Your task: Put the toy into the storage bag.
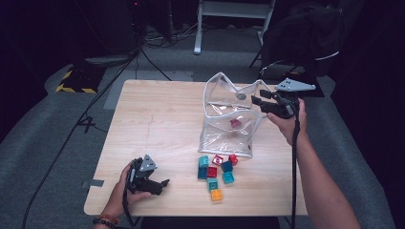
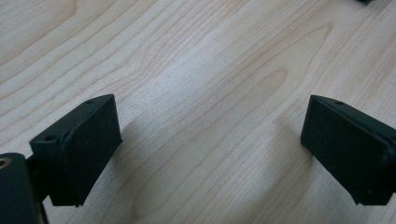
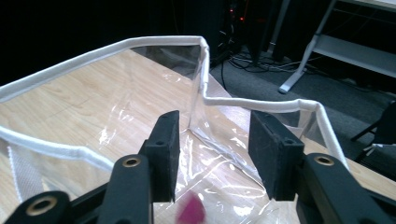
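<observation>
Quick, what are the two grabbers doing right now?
Left gripper: open, nothing in it, low over the table.
Right gripper: open, empty, above the clear bag.

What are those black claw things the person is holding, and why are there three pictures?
Those are hand-held grabbers, each with two black jaws. One picture looks down from above the light wooden table. The other two come from small cameras riding on each grabber. The left gripper rests low over bare wood, jaws wide apart, holding nothing. The right gripper is over the open top of a clear plastic bag with white edging; its jaws are open and nothing is pinched between them. A small dark red block already lies inside the bag. More small teal, red and orange toy blocks wait beside it.
</observation>
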Demonstrator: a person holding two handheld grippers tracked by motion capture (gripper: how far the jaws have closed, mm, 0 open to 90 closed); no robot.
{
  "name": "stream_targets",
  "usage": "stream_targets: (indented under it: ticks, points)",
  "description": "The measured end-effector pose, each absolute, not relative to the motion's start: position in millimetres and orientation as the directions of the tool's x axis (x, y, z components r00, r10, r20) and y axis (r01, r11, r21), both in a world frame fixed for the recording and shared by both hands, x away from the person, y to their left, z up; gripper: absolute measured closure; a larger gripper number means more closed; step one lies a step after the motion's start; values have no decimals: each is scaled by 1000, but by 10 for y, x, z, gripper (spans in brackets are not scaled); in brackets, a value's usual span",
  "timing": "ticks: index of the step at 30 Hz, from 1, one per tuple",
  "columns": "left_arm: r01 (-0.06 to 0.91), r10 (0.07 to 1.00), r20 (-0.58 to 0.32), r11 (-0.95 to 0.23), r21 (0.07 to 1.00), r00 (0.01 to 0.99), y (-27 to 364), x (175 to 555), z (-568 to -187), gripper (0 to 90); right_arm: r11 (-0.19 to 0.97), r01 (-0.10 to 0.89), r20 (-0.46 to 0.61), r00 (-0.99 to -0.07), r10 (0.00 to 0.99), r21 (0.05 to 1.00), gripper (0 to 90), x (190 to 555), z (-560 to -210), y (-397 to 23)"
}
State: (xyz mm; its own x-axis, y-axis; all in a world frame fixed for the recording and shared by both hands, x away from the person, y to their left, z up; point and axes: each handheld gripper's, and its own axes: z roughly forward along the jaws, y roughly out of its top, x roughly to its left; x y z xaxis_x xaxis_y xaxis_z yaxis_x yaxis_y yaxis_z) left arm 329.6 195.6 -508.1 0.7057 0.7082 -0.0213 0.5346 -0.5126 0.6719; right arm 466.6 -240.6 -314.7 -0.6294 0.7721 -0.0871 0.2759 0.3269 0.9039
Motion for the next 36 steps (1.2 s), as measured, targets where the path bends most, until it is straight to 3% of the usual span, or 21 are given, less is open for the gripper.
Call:
stream_targets:
  ticks: [14, 36]
  points:
    - [535, 708, -22, -512, 672, 706, 1956, 3296, -5081, 52, 322, 230, -101, -650, 754, 919, 529, 4431, -3062, -2540]
    - [534, 708, -21, -513, 672, 706, 1956, 3295, -5081, 52, 319, 127, -138, -712, 688, 939, 489, 3706, -3111, -2809]
